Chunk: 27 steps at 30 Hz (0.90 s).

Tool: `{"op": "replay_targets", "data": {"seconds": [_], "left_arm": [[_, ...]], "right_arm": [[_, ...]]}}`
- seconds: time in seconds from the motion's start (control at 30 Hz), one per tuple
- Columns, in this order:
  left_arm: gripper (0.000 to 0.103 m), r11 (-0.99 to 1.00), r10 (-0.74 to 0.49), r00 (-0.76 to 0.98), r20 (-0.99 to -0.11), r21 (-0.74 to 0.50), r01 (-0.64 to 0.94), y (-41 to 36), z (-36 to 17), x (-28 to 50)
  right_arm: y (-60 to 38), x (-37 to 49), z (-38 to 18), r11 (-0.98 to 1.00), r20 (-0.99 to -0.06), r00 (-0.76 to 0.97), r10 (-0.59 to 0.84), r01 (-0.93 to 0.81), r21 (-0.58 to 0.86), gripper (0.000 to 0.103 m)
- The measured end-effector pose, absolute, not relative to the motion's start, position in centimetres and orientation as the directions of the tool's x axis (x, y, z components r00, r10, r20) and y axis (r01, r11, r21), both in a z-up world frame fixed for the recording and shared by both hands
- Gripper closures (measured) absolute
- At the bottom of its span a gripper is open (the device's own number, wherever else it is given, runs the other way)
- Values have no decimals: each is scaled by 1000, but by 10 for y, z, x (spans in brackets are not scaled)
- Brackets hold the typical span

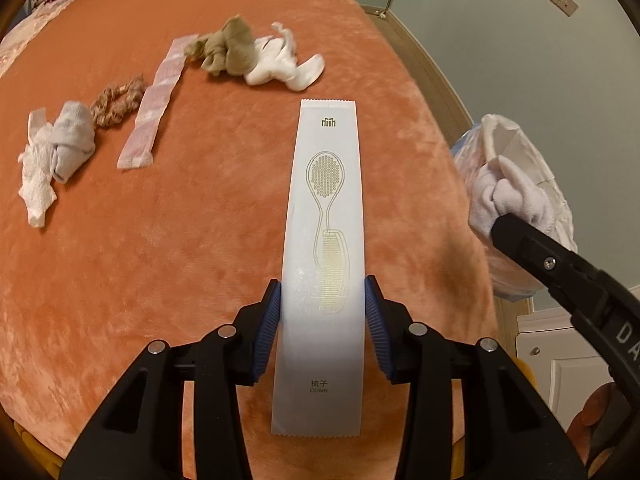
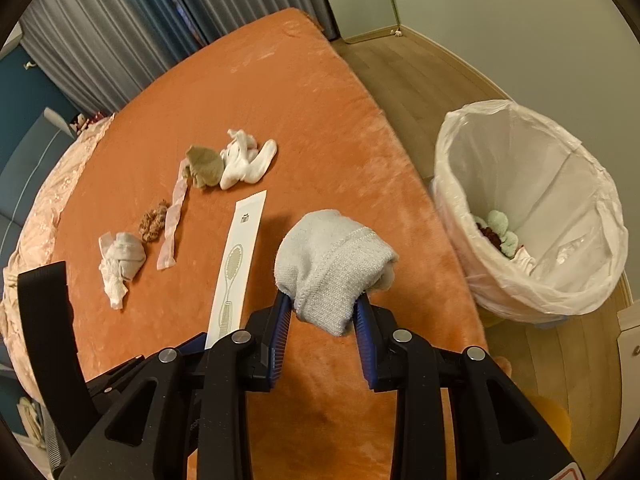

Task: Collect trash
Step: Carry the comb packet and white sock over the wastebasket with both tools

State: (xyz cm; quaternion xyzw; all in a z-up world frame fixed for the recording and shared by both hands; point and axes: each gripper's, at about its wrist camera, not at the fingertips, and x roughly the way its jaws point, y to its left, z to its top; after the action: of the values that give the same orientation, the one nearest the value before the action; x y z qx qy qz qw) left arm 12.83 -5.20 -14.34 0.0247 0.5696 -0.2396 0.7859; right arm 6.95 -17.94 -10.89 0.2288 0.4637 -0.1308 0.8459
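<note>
My left gripper (image 1: 324, 300) is shut on a long white comb wrapper (image 1: 324, 216) printed with a brush and comb, held by its edges above the orange bed cover (image 1: 160, 260). The same wrapper (image 2: 238, 264) shows in the right wrist view. My right gripper (image 2: 324, 312) is shut on a balled grey sock (image 2: 332, 264), lifted over the bed near its right edge. In the left wrist view that sock (image 1: 512, 200) hangs at a black finger (image 1: 532, 246) in front of the bin. The bin (image 2: 532, 208), lined with a white bag, stands on the floor to the right, with some items inside.
On the bed lie a tan sock (image 1: 230, 46), a white sock (image 1: 280, 64), a pink strip (image 1: 154, 104), a brown scrunchie (image 1: 116, 100) and a grey sock with tissue (image 1: 56, 152). Grey curtains (image 2: 120, 28) hang behind. Wooden floor (image 2: 420, 80) runs beside the bed.
</note>
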Motion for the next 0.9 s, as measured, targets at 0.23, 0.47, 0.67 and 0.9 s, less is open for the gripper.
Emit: {"op": "replay_targets", "data": {"seconds": [0.23,0.47,0.67,0.9], "left_arm": [[63,858,-391,270,-880,-243,452,-77,-108,114],[89,810,-446,273,-853,-254,528,-120,-79,101],[98,776,-446,259,-857,-226,589,-162,-75,94],[102,785,-452,227,-863,-264,560,-162,-87,100]], "right_arm": [[-208,48,-86,838,-808,588,-45,462,289,74],[-243,28,-65,818,-777,622,-95,494,295,74],[-278,9,-56,790,-764,630,-142,537,296,74],[-300,-10,-55,769,-759,630,-166,564,300,74]]}}
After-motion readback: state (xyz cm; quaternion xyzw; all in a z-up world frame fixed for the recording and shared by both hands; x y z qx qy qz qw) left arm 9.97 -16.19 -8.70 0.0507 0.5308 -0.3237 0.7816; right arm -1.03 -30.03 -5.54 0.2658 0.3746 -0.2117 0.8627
